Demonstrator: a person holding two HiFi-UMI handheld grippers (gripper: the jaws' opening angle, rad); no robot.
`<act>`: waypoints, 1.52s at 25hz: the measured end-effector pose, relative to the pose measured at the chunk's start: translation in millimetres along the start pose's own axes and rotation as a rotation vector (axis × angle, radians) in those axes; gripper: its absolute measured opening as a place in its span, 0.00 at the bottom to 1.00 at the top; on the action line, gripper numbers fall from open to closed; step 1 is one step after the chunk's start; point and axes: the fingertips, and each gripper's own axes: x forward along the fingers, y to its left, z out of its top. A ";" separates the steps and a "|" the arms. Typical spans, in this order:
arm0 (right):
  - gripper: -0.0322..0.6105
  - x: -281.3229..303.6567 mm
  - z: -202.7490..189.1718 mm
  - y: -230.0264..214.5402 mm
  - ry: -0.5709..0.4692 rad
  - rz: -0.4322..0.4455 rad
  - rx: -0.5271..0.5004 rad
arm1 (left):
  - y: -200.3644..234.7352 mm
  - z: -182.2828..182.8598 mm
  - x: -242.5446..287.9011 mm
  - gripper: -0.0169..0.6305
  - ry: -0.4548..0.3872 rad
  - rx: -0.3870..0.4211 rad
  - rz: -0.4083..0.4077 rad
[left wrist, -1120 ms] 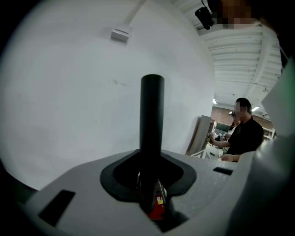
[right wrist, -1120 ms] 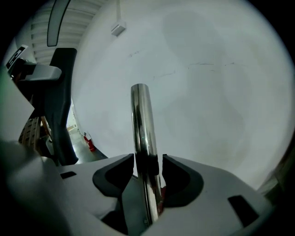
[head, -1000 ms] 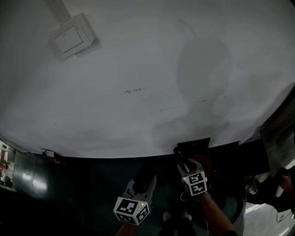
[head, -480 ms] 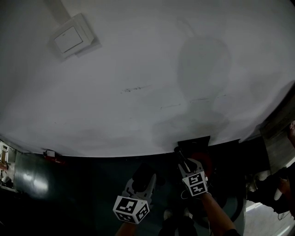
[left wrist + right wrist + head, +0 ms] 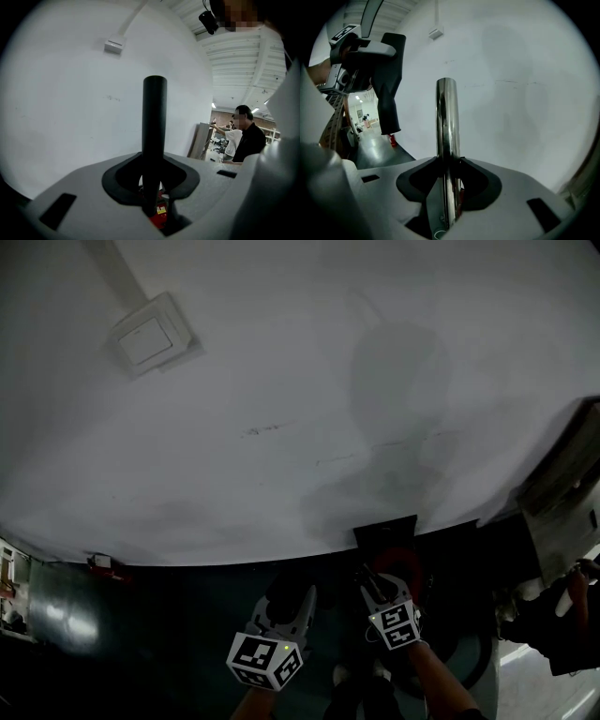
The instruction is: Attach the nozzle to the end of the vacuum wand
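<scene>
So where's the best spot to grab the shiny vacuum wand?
On the wand, along its straight shaft, well back from its open end, pinching across the round tube from the sides, as the right claw does. That leaves the end free for the nozzle.

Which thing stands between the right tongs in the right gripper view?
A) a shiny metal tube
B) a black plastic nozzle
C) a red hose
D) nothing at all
A: the shiny metal tube rises straight up from between the right tongs, which grip it, while the black nozzle is apart at the upper left.
</scene>
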 end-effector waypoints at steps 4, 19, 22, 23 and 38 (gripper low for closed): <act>0.29 -20.1 -3.9 5.3 -0.011 -0.013 -0.001 | -15.7 16.5 -3.7 0.16 -0.019 0.015 -0.031; 0.29 -72.4 -12.5 9.0 -0.027 -0.044 0.015 | -88.3 101.2 -10.2 0.16 -0.099 0.044 -0.195; 0.29 -76.3 -13.8 8.9 -0.032 -0.044 0.015 | -101.2 110.5 -8.0 0.16 -0.104 0.035 -0.227; 0.29 -77.8 -14.4 9.2 -0.032 -0.044 0.016 | -104.5 112.5 -6.9 0.16 -0.104 0.032 -0.234; 0.29 -91.8 -17.8 8.7 -0.057 -0.048 0.007 | -131.1 98.1 9.7 0.16 -0.066 0.036 -0.268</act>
